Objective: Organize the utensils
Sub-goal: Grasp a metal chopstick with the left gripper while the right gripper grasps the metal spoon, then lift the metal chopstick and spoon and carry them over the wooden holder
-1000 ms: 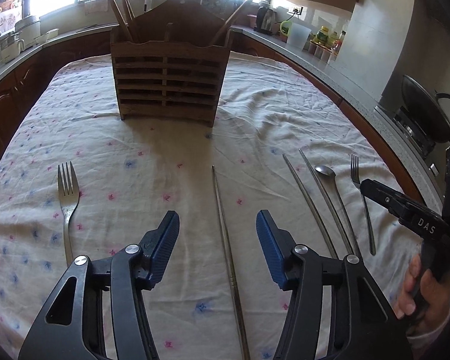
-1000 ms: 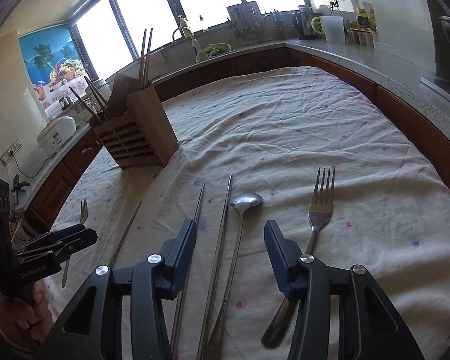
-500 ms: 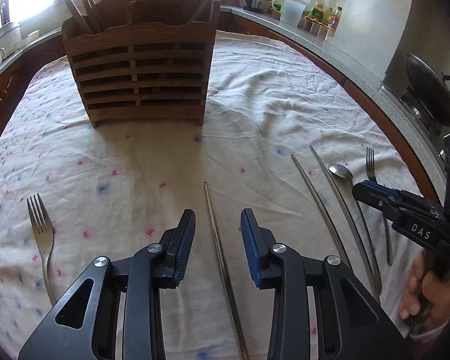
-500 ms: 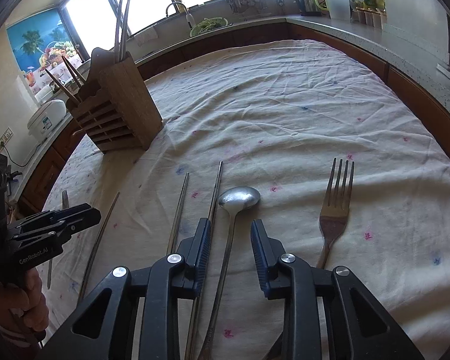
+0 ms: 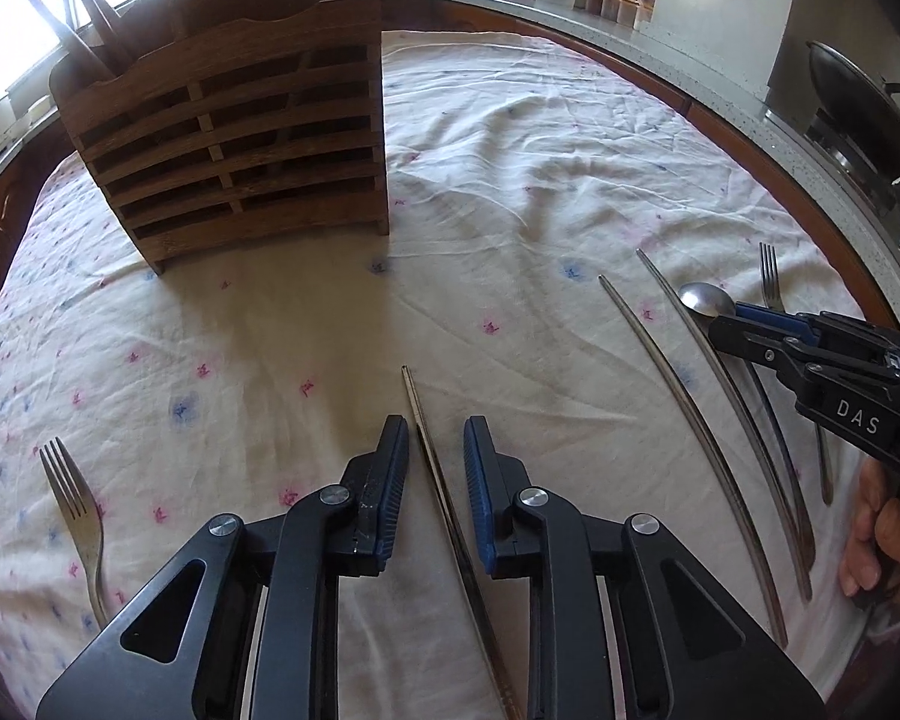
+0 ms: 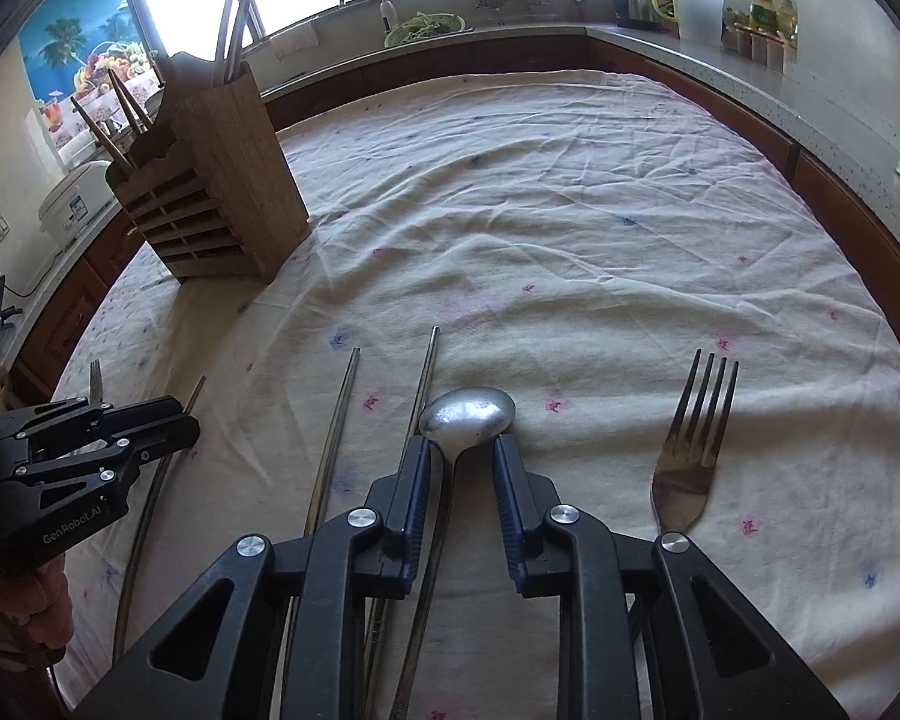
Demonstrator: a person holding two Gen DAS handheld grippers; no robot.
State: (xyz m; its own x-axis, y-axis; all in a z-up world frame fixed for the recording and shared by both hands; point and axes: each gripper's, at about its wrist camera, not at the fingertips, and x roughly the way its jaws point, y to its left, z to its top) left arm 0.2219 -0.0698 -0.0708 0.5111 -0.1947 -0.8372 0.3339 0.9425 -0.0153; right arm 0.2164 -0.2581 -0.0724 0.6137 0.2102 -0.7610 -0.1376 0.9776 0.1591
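My left gripper [image 5: 435, 426] points down at the floral tablecloth. A thin metal chopstick [image 5: 417, 402] lies between its blue pads, which are closing with a gap still showing on both sides. My right gripper [image 6: 462, 444] straddles the neck of a metal spoon [image 6: 468, 414]. Its jaws are closing too, and the pads stand clear of the handle. The slatted wooden utensil holder [image 5: 234, 144] stands upright at the back left with chopsticks in it. In the right wrist view the holder [image 6: 222, 198] appears far left.
One fork [image 5: 78, 510] lies near the left edge and another fork [image 6: 696, 438] lies right of the spoon. Two more metal chopsticks [image 6: 336, 432] lie left of the spoon. A wok [image 5: 858, 114] and jars sit on the surrounding counter.
Both grippers have moved forward and down toward the cloth, and their jaws have narrowed. The left now brackets the chopstick. The right now brackets the spoon's neck.
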